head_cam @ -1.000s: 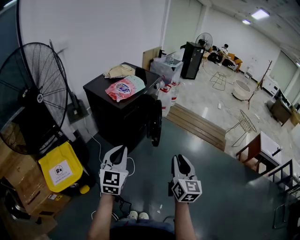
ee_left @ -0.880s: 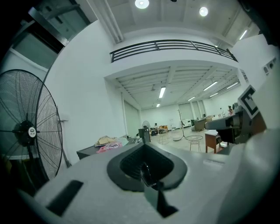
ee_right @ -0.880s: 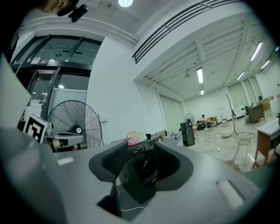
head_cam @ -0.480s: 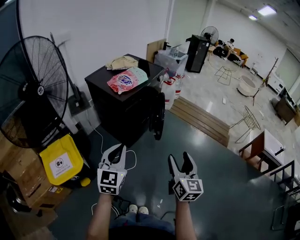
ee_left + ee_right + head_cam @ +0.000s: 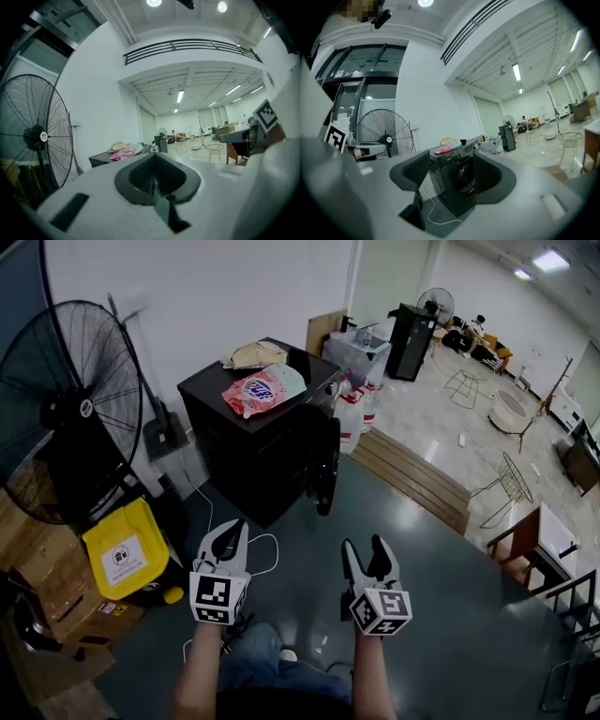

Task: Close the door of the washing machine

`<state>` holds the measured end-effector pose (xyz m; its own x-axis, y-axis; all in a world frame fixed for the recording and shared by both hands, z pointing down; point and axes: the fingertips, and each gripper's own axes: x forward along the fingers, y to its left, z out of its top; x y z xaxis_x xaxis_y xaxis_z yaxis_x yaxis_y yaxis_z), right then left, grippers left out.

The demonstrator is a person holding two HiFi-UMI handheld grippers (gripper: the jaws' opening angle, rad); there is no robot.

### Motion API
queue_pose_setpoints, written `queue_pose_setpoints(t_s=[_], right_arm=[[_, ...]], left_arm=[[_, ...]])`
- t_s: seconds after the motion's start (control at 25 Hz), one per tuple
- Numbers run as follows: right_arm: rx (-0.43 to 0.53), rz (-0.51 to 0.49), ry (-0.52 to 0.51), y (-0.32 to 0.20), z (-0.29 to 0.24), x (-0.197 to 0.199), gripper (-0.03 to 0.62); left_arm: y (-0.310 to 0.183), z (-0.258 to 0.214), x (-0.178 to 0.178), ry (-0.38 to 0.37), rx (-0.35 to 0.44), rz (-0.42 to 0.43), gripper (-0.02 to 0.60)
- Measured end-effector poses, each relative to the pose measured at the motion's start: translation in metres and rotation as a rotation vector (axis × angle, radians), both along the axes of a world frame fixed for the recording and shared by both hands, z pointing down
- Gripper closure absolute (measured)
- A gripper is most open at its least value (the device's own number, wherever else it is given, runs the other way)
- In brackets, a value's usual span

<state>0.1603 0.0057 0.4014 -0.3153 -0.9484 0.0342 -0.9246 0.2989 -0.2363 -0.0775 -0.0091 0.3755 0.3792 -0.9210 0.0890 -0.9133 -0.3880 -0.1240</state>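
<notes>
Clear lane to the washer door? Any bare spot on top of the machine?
Free: dark floor between the ajar door, the wooden step and the right claw, open and empty. On the washing machine top, only the right edge is bare; detergent bag and cloth fill the rest. Crowded: left side, with fan, yellow bin, boxes and white cable.

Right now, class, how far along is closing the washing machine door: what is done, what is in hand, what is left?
Done: nothing yet; the door of the washing machine stands open. In hand: both grippers hang short of it, empty, the right gripper with jaws apart, the left gripper shut. Left: reach the door and push it closed.
</notes>
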Motion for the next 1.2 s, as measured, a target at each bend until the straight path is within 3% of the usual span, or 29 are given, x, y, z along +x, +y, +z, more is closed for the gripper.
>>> queue_pose_setpoints(t_s=[0.36,0.64,0.96,1.2], right_arm=[[-0.021,0.002,0.012,-0.061,0.016,-0.003,0.312],[-0.052,0.053,0.034,-0.152,0.050,-0.014,0.312],[-0.108,0.135,0.038,-0.244,0.069,-0.020,0.312],[-0.118,0.175,0.028,-0.299,0.087,-0.025,0.313]], left_arm=[[-0.061,0.020,-0.012,0.011,-0.018,-0.014,0.574],[-0.171,0.049,-0.023,0.033,-0.054,0.039,0.574],[-0.281,0.049,0.000,0.014,-0.076,0.188,0.574],[-0.326,0.045,0.028,-0.038,-0.020,0.326,0.574]])
